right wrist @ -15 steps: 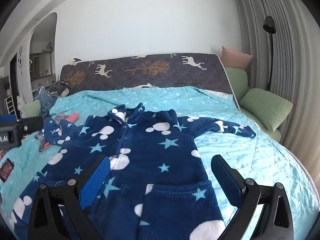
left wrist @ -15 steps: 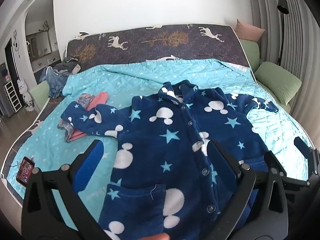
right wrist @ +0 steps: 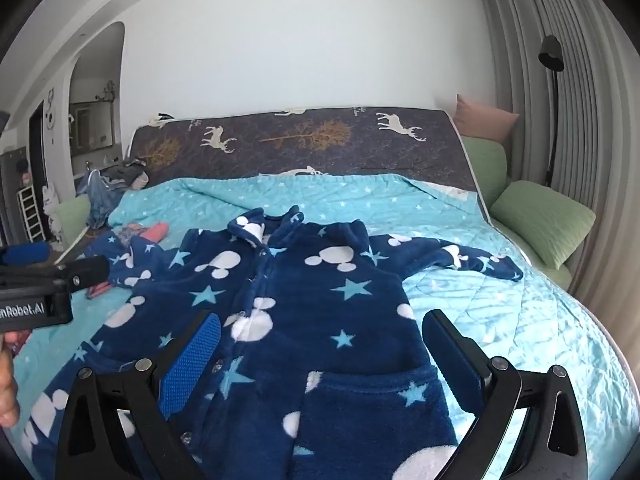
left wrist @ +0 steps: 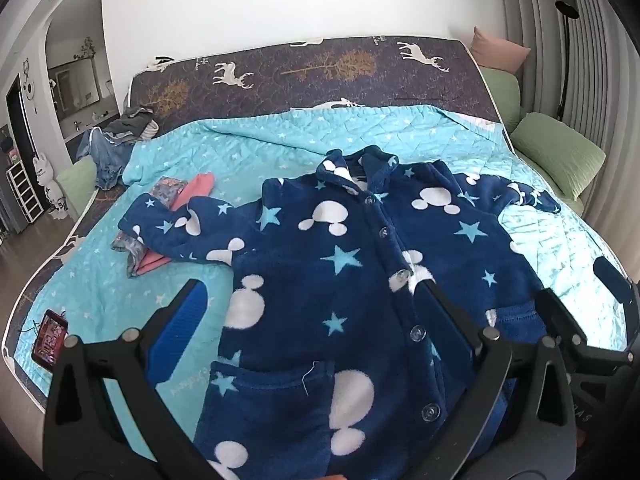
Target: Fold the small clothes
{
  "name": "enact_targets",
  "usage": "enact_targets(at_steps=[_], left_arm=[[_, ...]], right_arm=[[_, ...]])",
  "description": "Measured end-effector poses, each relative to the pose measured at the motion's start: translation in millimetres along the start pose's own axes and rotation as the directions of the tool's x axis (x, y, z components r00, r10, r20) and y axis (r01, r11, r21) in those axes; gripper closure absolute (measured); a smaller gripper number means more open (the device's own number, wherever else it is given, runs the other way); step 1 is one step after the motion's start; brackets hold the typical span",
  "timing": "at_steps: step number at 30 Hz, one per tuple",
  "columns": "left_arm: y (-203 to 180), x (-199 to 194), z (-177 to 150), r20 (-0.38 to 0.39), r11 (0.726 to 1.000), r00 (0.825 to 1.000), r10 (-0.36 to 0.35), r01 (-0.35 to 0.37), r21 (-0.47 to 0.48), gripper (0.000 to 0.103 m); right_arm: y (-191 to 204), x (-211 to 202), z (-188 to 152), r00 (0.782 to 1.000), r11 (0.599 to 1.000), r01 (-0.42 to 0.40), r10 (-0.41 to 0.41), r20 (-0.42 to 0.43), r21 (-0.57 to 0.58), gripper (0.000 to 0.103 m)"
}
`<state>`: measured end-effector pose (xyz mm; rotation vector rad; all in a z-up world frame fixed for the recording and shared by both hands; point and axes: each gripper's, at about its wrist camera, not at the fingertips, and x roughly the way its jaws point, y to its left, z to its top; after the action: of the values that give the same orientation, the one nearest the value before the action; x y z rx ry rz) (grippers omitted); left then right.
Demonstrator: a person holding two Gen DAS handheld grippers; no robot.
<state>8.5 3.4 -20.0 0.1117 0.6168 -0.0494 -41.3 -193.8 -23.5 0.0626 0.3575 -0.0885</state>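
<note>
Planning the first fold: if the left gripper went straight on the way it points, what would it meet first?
Probably the navy fleece jacket, around its button placket: the open left gripper frames it, though depth is unclear.

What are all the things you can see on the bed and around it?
Jacket: one, navy with white and blue shapes, spread flat on quilt.
Quilt: one, turquoise, covering bed.
Small clothes: a few, pink and grey, under the jacket's sleeve.
Clothes pile: one, grey-blue, far corner.
Phone: one, bed's near edge.
Pillows: green ones and a pink one, beside bed.
Lamp: one, black, by curtain.
Left gripper: open, above jacket.
Right gripper: open, above jacket.
</note>
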Motion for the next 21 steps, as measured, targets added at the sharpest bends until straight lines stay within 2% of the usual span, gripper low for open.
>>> enact_targets(at_steps=[6,15,21], left_arm=[[0.1,-1.5,-4.9,0.003,1.000,1.000,-0.029,0.029,0.005,0.001],[-1.6,-8.3,-7.8,0.053,0.999,0.998,-0.032,0.031,0.029,0.001],[-2.2,-8.6,-7.3,0.052,0.999,0.998,-0.033,0.032,0.034,0.001]], right_arm=[[-1.9,4.8,6.6,1.000,1.000,0.015,-0.015,-0.014,0.018,0.000],[7.0,7.9,28.3,0.986,0.986,0.165,-0.164,-0.043,0.027,0.000],[6.4,7.5,31.5,0.988,0.988,0.147,-0.144,-0.054,0.049,0.000]])
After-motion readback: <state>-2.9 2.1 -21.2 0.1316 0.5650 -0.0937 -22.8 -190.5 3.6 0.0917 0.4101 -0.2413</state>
